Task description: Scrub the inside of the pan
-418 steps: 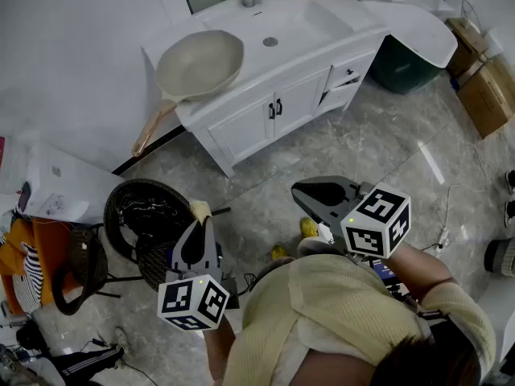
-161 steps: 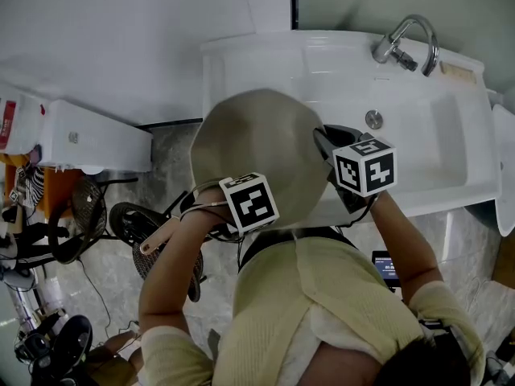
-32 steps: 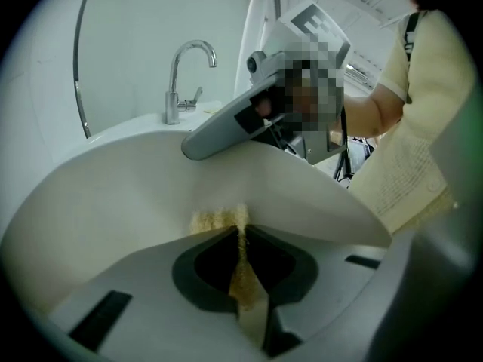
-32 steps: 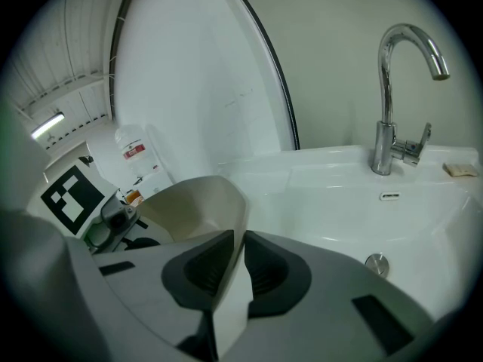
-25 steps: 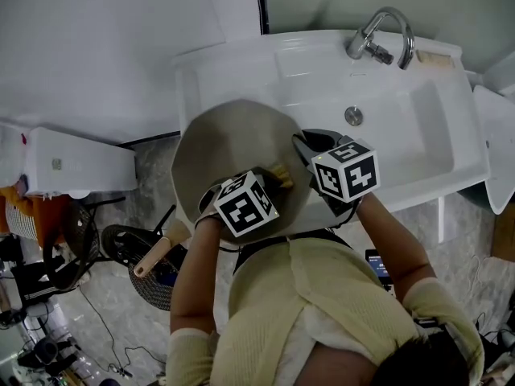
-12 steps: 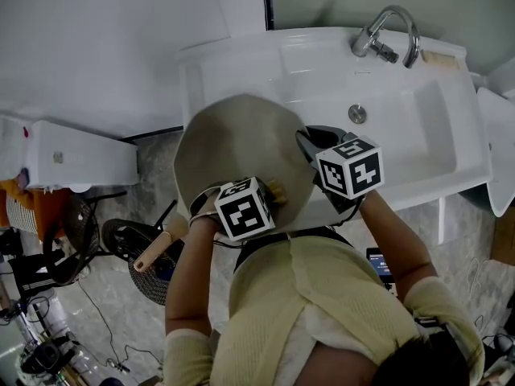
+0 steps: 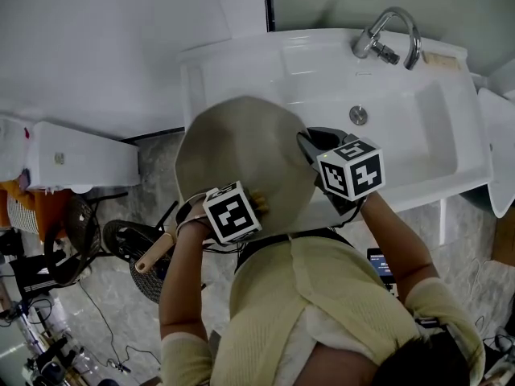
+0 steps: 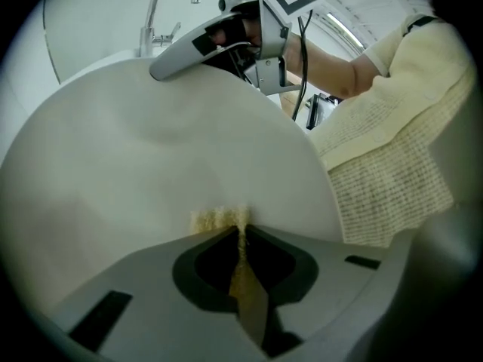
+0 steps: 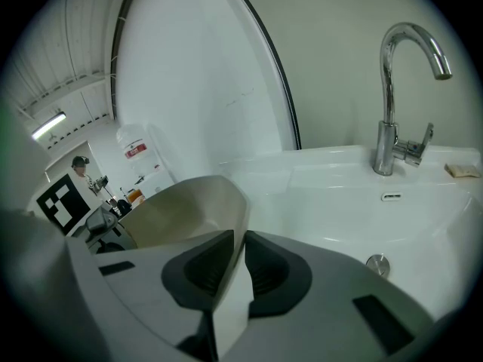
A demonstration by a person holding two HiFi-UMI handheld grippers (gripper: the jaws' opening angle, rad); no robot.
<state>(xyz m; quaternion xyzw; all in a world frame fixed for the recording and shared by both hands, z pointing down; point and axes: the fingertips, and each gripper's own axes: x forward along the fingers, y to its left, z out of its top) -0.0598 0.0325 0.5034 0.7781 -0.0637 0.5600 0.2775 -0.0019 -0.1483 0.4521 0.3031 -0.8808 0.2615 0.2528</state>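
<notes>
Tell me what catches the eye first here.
The big pale pan dominates the middle, at the left end of the white sink. The right tool is clamped on its rim, while the left tool presses a yellow scrub pad against its inside.

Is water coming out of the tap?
No, it's off. In the right gripper view nothing falls from the faucet toward the sink.

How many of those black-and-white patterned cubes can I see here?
2. One cube sits on the left tongs, above the pan's near edge; the other cube sits on the right tongs at the pan's right rim, beside the sink. None appears hidden.
</notes>
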